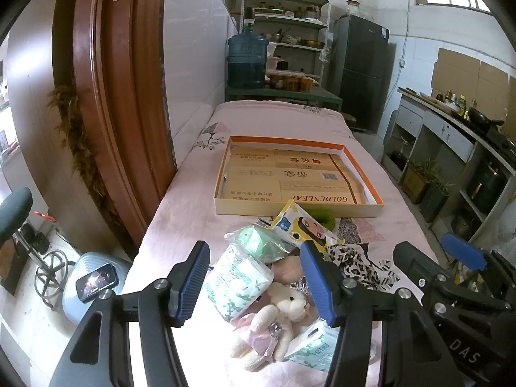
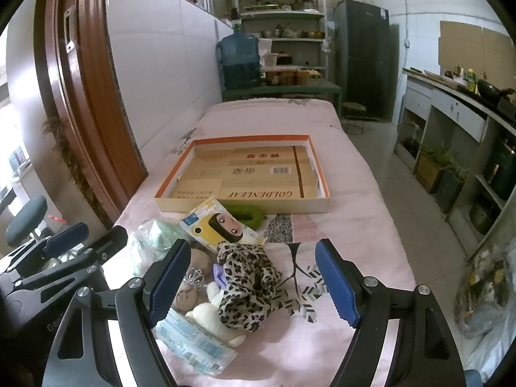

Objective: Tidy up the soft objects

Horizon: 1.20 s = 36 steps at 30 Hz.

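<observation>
Ribbed blue gripper [image 2: 253,282] pads straddle crumpled leopard-print cloth [image 2: 248,287].

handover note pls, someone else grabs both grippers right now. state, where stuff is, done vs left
Left gripper: open, empty, over the tissue pack and cream plush bear.
Right gripper: open, empty, over the leopard-print cloth.
Pile at the near end of the pink sheet: cartoon-face packet, green bagged item, green fuzzy piece against the box's front wall.
Done: nothing; the orange-rimmed box holds only flattened cardboard.
Left: presumably move every soft item into the box.
</observation>
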{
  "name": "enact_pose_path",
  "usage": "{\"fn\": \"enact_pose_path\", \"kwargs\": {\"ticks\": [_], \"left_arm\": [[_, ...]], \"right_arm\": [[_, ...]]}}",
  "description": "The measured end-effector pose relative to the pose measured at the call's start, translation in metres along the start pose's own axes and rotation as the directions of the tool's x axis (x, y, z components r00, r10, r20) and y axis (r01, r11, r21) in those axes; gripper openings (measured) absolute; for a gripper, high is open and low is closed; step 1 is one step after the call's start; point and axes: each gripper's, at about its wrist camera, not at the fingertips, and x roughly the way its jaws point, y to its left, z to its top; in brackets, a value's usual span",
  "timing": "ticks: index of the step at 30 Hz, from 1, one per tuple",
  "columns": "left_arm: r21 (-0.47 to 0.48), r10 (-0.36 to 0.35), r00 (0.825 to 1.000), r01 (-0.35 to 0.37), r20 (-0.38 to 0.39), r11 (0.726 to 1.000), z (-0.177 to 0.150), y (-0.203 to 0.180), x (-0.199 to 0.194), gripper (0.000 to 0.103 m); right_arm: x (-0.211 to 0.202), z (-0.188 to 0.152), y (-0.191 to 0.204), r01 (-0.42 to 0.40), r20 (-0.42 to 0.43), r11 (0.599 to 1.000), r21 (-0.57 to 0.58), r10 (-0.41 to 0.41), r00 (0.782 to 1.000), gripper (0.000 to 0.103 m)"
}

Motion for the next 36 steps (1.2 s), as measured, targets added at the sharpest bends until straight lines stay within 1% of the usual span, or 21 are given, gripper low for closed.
{"fn": "enact_pose_path", "kwargs": {"ticks": [1, 7, 23, 36], "left_arm": [[0.000, 0.000, 1.000, 0.000, 0.000, 1.000, -0.0004, -0.0006, 0.0000, 0.059], [0.000, 0.002, 1.000, -0.002, -0.001, 1.000, 0.0008, 0.0010, 0.0000, 0.059], [-0.003, 0.004, 1.000, -0.004, -0.003, 1.000, 0.0002, 0.0030, 0.0017, 0.059], [-0.003, 0.005, 1.000, -0.005, -0.004, 1.000, 0.0005, 0.0029, 0.0016, 0.059]], "right_arm": [[0.0062, -0.0029, 0.0034, 0.000, 0.001, 1.000, 0.000, 0.000, 1.000, 0.081], [0.0107, -0.0052, 0.0054, -0.003, -0.002, 1.000, 0.000, 0.003, 1.000, 0.081], [0.0075, -0.0029, 0.0042, -0.004, -0.006, 1.000, 0.001, 0.004, 1.000, 0.081], [0.0157, -0.0057, 0.0106, -0.011, -0.007, 1.000, -0.008, 0.011, 1.000, 0.081]]}}
